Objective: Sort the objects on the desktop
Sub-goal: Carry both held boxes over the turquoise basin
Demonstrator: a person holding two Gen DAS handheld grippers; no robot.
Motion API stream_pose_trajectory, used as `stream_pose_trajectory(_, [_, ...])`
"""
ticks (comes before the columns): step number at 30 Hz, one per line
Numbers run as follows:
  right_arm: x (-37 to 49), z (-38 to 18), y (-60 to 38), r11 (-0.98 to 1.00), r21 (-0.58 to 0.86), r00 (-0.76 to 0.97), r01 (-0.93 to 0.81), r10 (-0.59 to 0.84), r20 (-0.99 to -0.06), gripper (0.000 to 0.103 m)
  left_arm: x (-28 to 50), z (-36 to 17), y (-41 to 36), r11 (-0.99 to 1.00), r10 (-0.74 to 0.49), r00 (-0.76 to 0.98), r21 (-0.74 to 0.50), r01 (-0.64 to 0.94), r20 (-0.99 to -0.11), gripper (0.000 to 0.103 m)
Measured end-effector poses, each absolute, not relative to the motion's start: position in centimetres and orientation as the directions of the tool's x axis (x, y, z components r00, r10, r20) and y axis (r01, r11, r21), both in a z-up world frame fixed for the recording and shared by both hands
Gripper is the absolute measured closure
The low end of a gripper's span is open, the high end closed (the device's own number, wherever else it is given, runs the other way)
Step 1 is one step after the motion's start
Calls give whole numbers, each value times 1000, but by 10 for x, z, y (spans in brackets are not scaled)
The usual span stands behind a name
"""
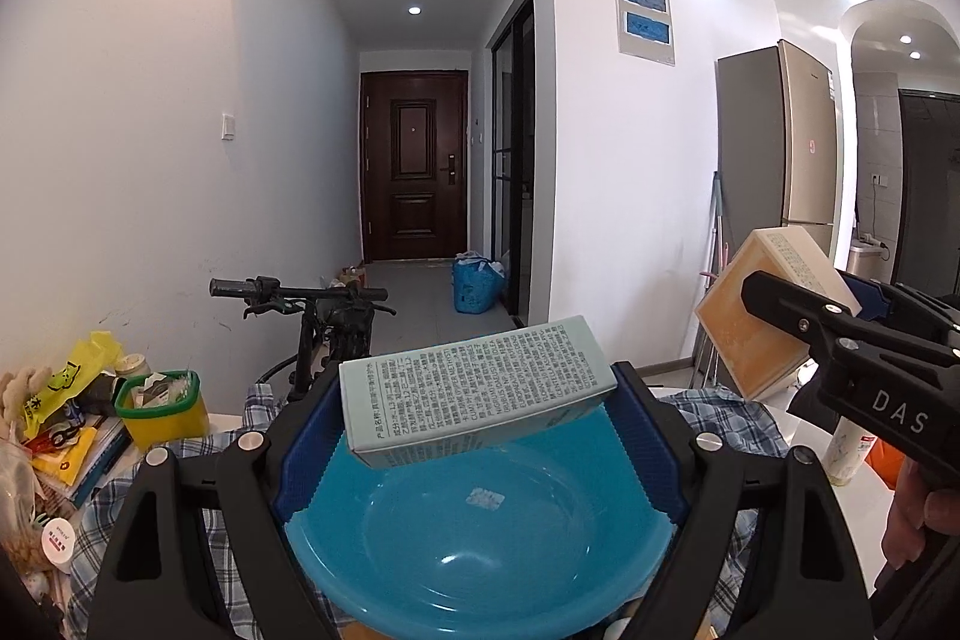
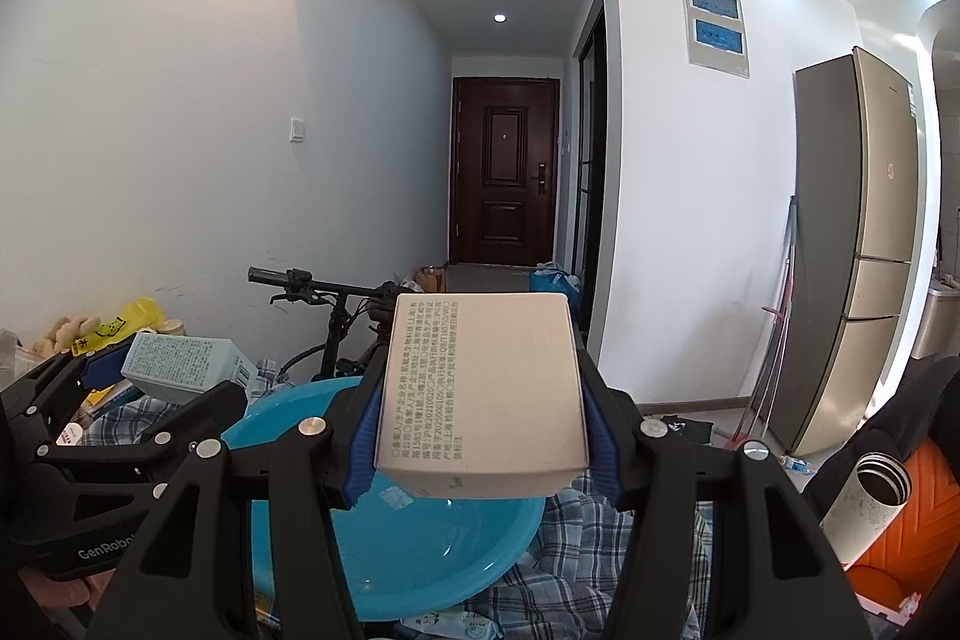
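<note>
White walls and a corridor ending in a dark brown door fill the background, with a tall grey refrigerator off to the right and a bicycle parked behind the cluttered bench.

Left gripper: its jaws are pinching a pale green carton across its short ends, the printed face turned up toward the camera and the carton tilted, its right end higher. Directly below the jaws, with a gap between, sits a blue plastic basin resting on a plaid cloth. Left of these jaws stands a yellow tub with a green rim, stuffed with small items, and further left a heap of books and packets. Lower left of the jaws stands a small white jar.

Right gripper: its jaws are clamped on a cream box, gripping its two long sides, the printed top face lying nearly level. In the left wrist view this same box appears up and to the right of the left jaws, well apart from the green carton, tilted so that its amber underside shows. Below and slightly left of the right jaws lies the basin; to their right, an open white flask leans against something orange.
</note>
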State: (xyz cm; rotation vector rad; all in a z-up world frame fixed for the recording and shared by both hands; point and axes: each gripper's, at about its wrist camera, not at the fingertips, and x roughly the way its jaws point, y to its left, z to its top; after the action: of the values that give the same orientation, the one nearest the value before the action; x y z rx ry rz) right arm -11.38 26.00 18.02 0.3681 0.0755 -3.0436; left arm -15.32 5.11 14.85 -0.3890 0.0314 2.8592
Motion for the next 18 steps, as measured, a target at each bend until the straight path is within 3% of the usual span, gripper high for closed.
stream_pose_trajectory(18, [-173,190,268,-996,42,-973,81,-89,-213,48,-227,156,53,-975,224,-945,-46,-219,-237,17])
